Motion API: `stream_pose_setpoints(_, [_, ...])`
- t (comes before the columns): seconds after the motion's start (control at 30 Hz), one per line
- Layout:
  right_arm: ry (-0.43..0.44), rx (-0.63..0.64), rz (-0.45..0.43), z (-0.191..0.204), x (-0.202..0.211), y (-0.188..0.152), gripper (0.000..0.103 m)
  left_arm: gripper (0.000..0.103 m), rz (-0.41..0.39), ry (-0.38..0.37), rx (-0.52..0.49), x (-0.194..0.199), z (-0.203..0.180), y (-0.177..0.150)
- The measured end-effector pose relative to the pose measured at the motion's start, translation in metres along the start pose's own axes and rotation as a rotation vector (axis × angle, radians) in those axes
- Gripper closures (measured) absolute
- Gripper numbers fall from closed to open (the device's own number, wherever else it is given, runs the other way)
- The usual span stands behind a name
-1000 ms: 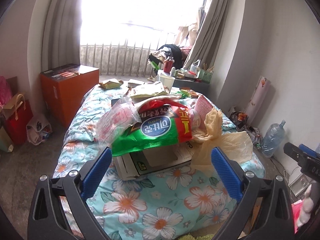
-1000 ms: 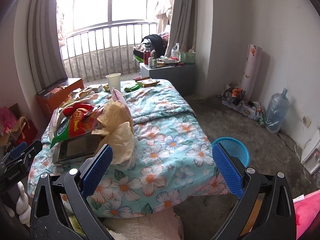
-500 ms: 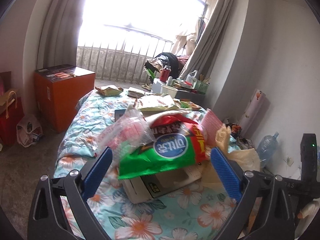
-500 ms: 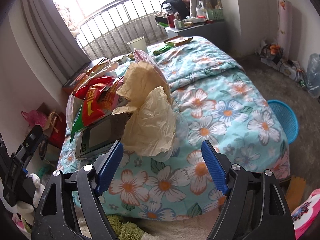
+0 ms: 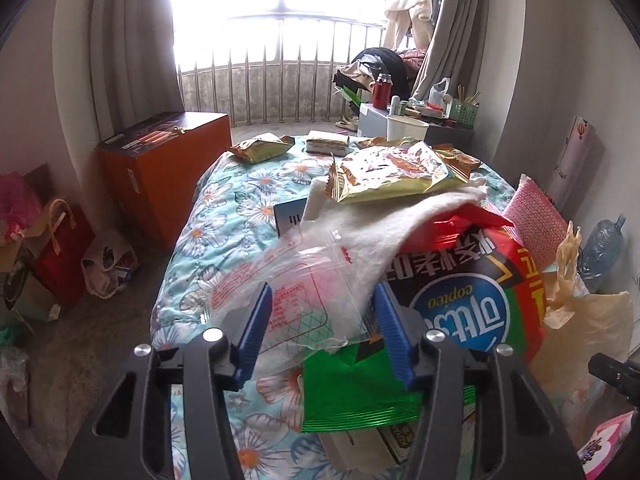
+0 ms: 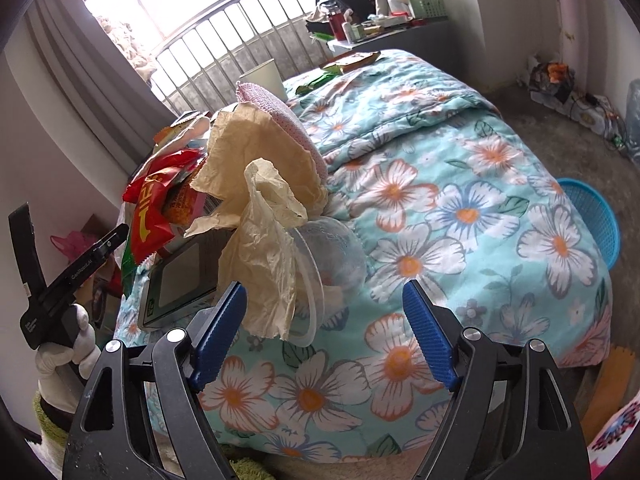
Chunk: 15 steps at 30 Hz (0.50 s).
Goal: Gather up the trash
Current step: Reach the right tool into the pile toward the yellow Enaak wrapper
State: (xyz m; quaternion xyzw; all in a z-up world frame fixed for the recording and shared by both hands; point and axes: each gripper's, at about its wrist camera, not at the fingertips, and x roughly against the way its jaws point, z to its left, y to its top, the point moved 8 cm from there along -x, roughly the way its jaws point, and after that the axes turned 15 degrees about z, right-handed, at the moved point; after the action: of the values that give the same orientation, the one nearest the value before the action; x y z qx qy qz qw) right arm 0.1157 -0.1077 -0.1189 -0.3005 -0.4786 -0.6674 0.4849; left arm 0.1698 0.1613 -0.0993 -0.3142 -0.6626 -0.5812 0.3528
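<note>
A: What did the left gripper (image 5: 322,330) look like?

B: It sat low in the middle of the left wrist picture. Its two blue fingers (image 5: 256,328) had just been closing and stood about half apart. A clear plastic bag (image 5: 288,280) with red print lay between them. I could not tell if the pads were squeezing the bag.

A: What was around it?

B: An orange box (image 5: 160,168) stood on the floor at the left of the picture. The bag lay on the flowered bed cover (image 5: 224,216). Just right of the bag was a big red and green snack bag (image 5: 472,300), and its green end sat under the right finger. Above them, near the middle, lay a gold wrapper (image 5: 392,172).

A: And the right gripper (image 6: 324,334)?

B: It was low in the right wrist picture. Its jaws had closed a little, but they were still wide apart. Nothing was being squeezed.

A: What was between its fingers?

B: At the far left of that picture a white-gloved hand (image 6: 68,344) held the other tool. Then came the crumpled tan paper (image 6: 264,208), hanging down next to the left blue finger (image 6: 218,334). It looked close, but I could not tell if it touched. Beside the paper was a clear plastic cup (image 6: 336,256) on its side, sitting in the gap above the fingers. A blue basket (image 6: 592,216) stood on the floor at the right edge.
</note>
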Motion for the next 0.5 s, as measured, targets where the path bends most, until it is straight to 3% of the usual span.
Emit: stream_pose_setpoints(0.5, [-0.027, 0.006, -0.027, -0.001, 0.010, 0.005, 0.027, 0.071, -0.069, -0.047, 0.280, 0.018, 0.092, -0.011])
